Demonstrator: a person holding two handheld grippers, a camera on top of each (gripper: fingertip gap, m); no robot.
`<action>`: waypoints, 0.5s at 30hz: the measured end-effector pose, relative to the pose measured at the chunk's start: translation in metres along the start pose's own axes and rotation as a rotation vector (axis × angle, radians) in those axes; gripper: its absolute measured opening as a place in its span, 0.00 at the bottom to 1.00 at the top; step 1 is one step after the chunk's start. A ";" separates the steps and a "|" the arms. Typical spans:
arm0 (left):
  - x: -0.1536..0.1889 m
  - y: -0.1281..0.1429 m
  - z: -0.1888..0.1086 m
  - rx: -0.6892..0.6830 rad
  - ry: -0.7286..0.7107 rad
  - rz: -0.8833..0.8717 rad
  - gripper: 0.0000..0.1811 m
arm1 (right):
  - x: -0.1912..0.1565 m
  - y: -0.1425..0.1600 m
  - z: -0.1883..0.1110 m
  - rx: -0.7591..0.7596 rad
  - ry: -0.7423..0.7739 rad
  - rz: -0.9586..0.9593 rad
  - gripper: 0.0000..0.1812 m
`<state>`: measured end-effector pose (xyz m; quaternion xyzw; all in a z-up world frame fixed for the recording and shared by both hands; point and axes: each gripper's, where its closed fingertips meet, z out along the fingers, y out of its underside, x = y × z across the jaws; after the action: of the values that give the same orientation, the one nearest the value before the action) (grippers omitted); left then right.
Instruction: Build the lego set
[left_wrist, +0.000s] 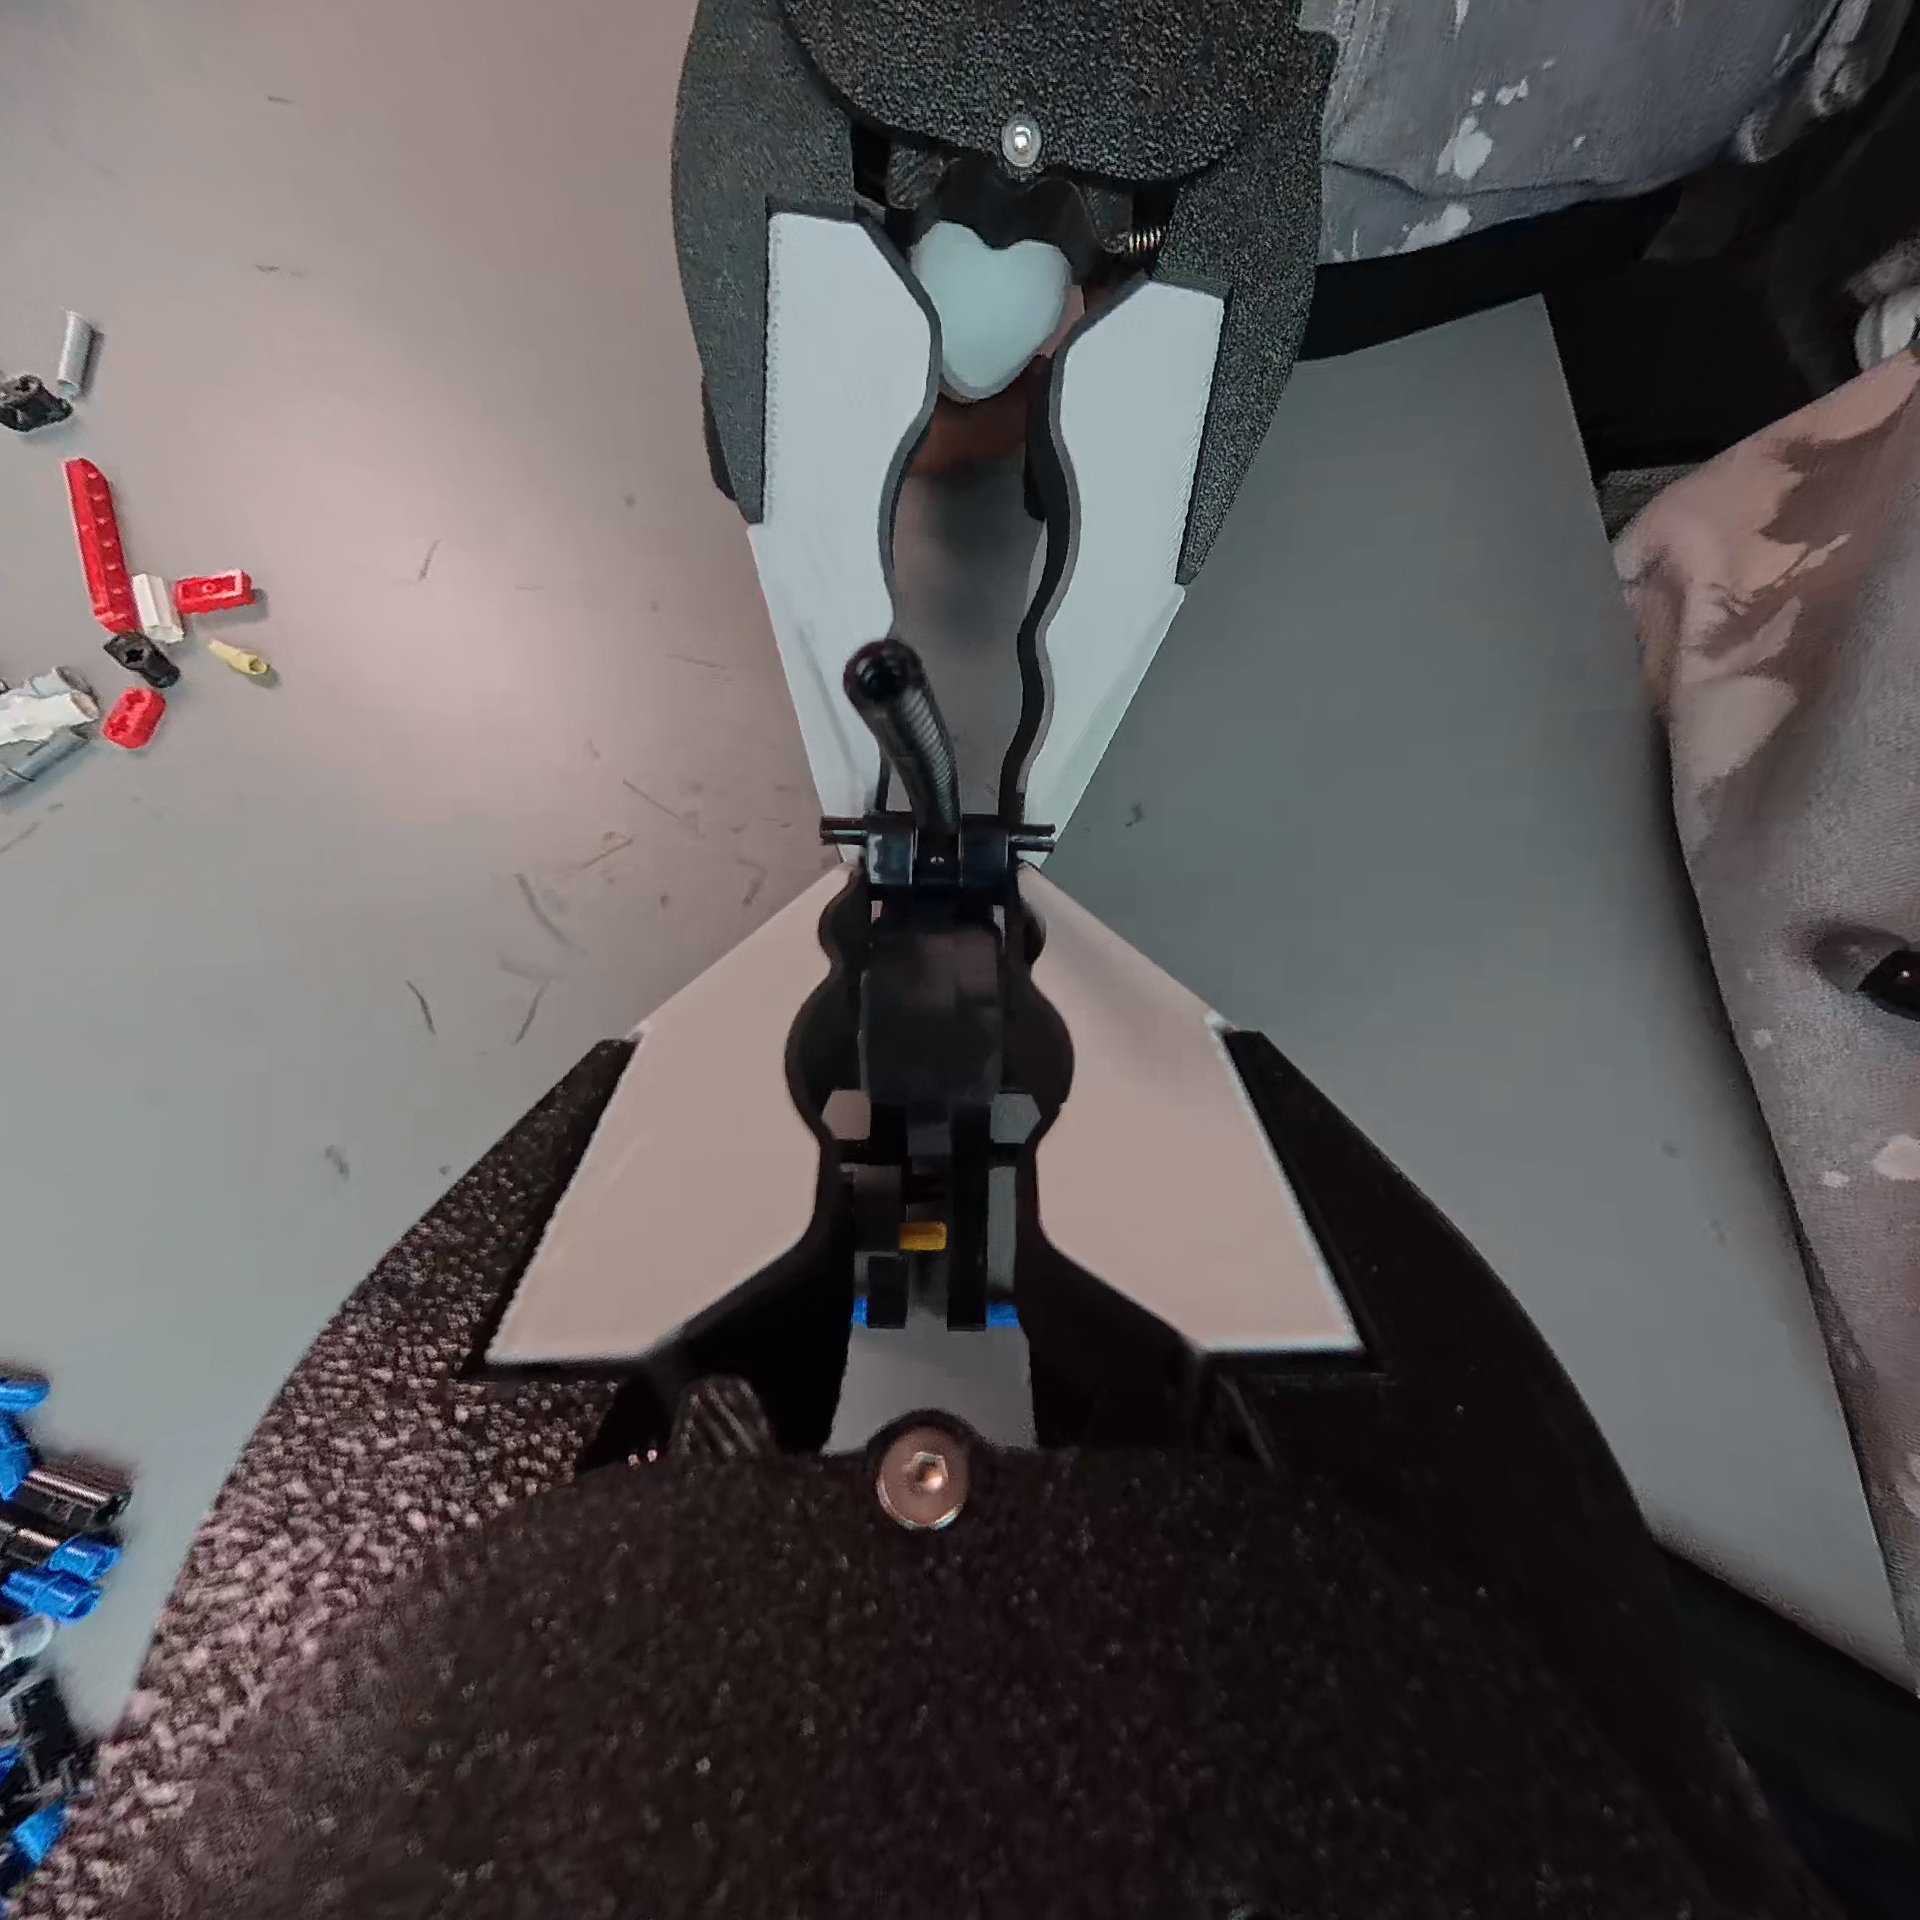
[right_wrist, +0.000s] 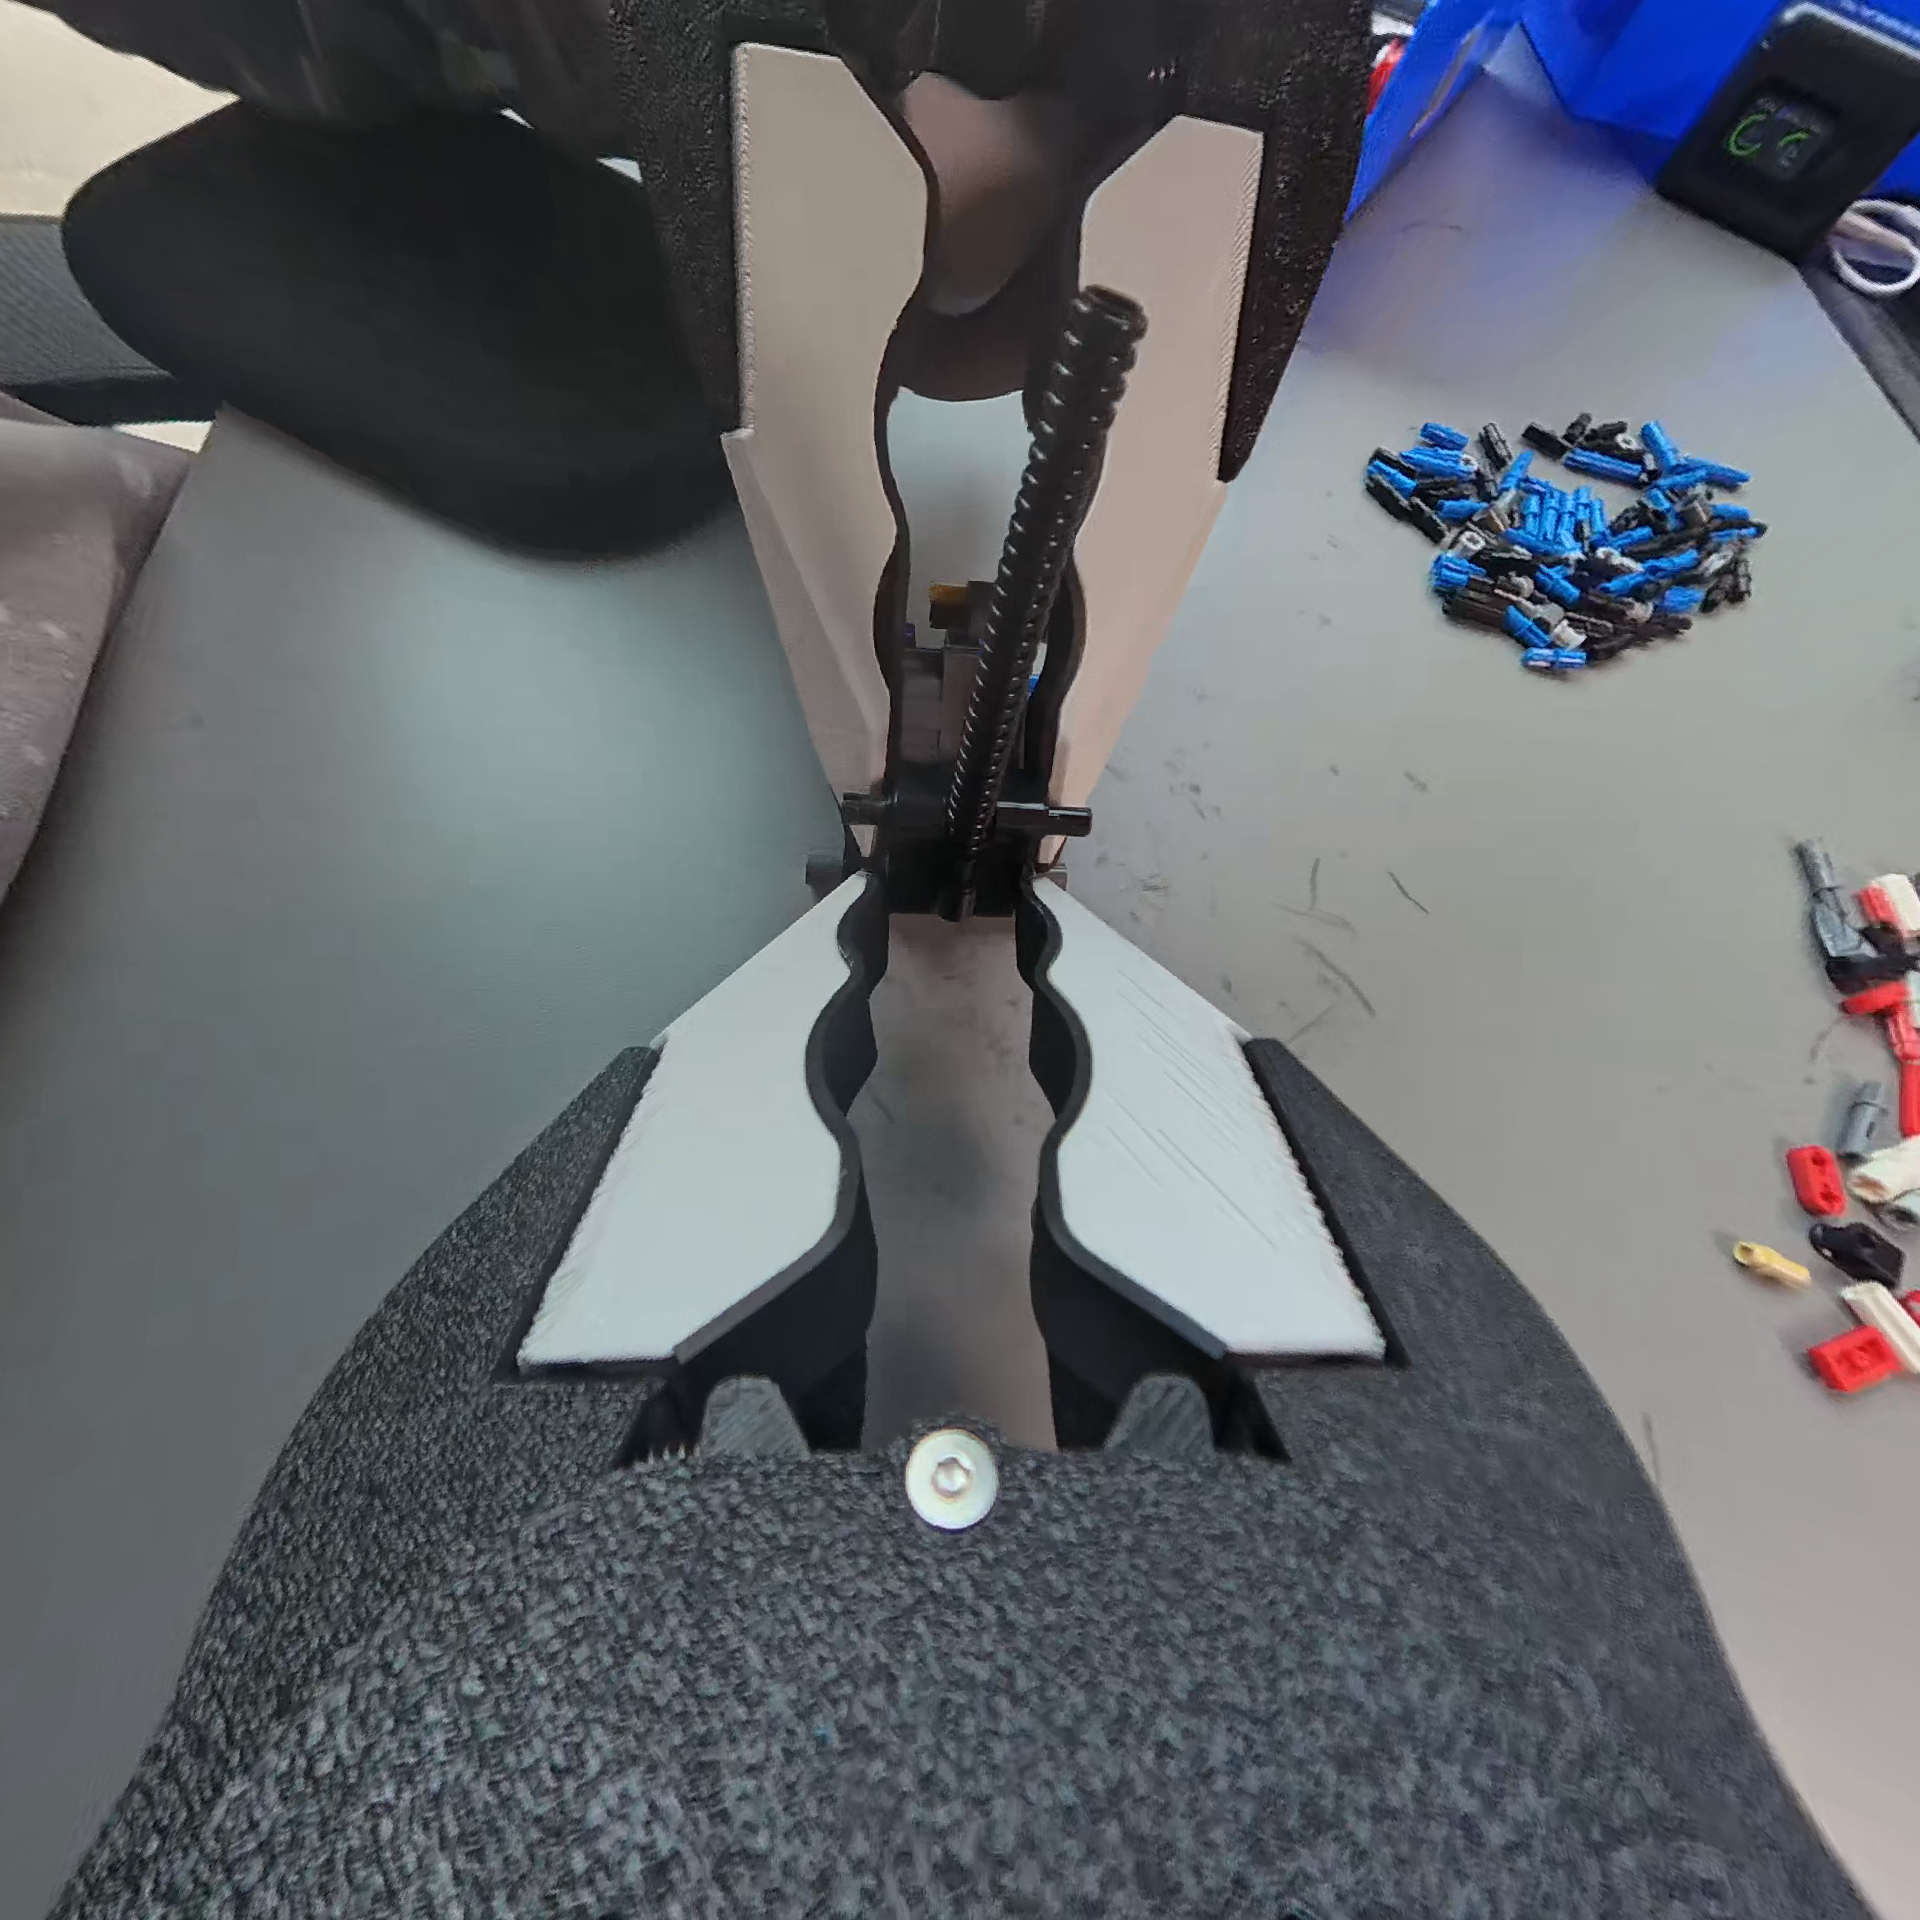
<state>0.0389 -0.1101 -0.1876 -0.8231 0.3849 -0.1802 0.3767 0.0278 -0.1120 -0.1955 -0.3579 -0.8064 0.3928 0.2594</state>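
Observation:
My two grippers meet tip to tip above the grey table (left_wrist: 416, 987). My left gripper (left_wrist: 935, 883) is shut on a black lego assembly (left_wrist: 930, 1018) that fills the gap between its fingers; yellow and blue bits show at its near end. My right gripper (right_wrist: 945, 894) is shut on the assembly's front end, just under a thin black cross axle (right_wrist: 1060, 818). A black ribbed hose (right_wrist: 1039, 540) rises from that end, free at its top; it also shows in the left wrist view (left_wrist: 914, 727). The left gripper (right_wrist: 961, 779) and the right gripper (left_wrist: 940, 821) each show in the other's view.
A pile of blue and black pins (right_wrist: 1569, 540) lies on the table, also in the left wrist view (left_wrist: 52, 1538). Loose red, white, grey and black pieces (left_wrist: 135, 592) lie beside it (right_wrist: 1870, 1143). A blue box (right_wrist: 1558, 83) and a black device (right_wrist: 1787, 135) stand behind. A person's clothing (left_wrist: 1787, 727) is at the table edge. Less than 4 cm separates the two grippers' tips.

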 end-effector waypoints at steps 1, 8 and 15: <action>-0.005 -0.001 0.000 0.002 -0.006 -0.019 0.17 | 0.004 0.001 -0.001 -0.002 0.003 0.023 0.13; -0.019 0.003 -0.003 0.046 -0.035 -0.041 0.24 | 0.020 0.016 -0.014 -0.026 0.036 0.053 0.14; -0.019 0.007 0.010 0.025 -0.029 -0.021 0.14 | 0.026 0.020 -0.027 0.005 0.029 0.084 0.22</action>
<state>0.0287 -0.0935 -0.2000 -0.8248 0.3685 -0.1771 0.3906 0.0384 -0.0704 -0.1928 -0.3961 -0.7859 0.4003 0.2553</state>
